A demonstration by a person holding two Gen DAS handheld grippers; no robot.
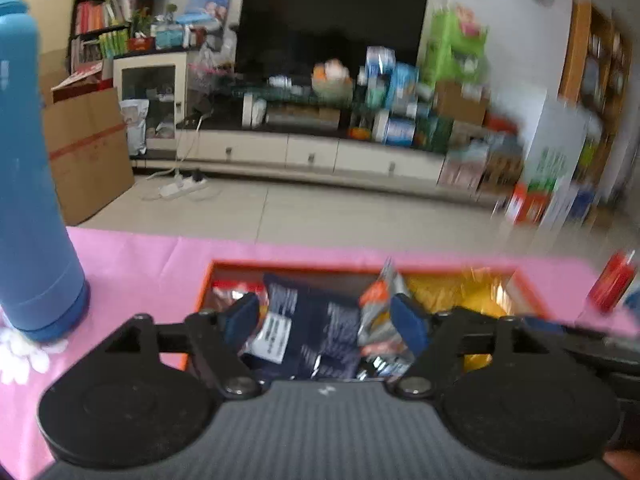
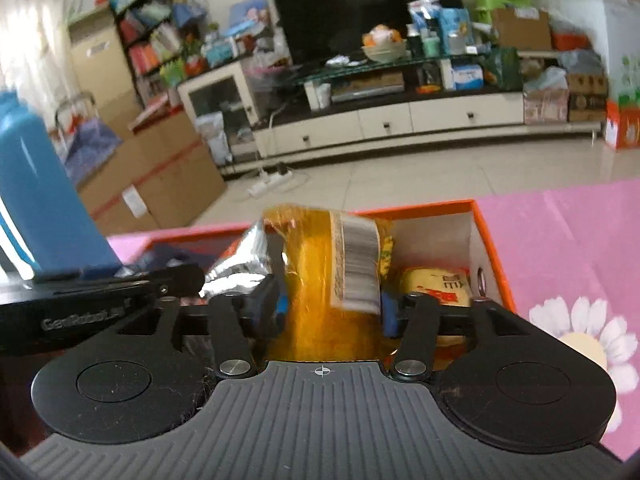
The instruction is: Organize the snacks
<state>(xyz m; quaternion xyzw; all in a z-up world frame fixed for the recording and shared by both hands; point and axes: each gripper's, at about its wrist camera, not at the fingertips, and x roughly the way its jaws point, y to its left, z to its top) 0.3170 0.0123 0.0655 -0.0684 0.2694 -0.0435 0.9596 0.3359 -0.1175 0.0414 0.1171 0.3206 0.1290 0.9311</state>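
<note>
In the left wrist view the left gripper (image 1: 326, 318) hangs released, jaws apart over a dark blue snack packet (image 1: 308, 320) lying in the orange box (image 1: 202, 288) on the pink tablecloth (image 1: 132, 260), a blue bottle (image 1: 28, 184) at the cloth's left edge. In the right wrist view the right gripper (image 2: 332, 306) stands parted around a yellow snack bag (image 2: 316, 276) in the box's right end; whether the pads touch it I cannot tell.

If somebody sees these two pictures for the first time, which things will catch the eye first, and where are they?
First the orange box on the pink tablecloth, crowded with snack packets: a dark blue packet lies toward its left, a golden-yellow bag toward its right. Then the tall blue bottle, upright on the cloth left of the box. Behind, a big dark television fills the far wall.
</note>
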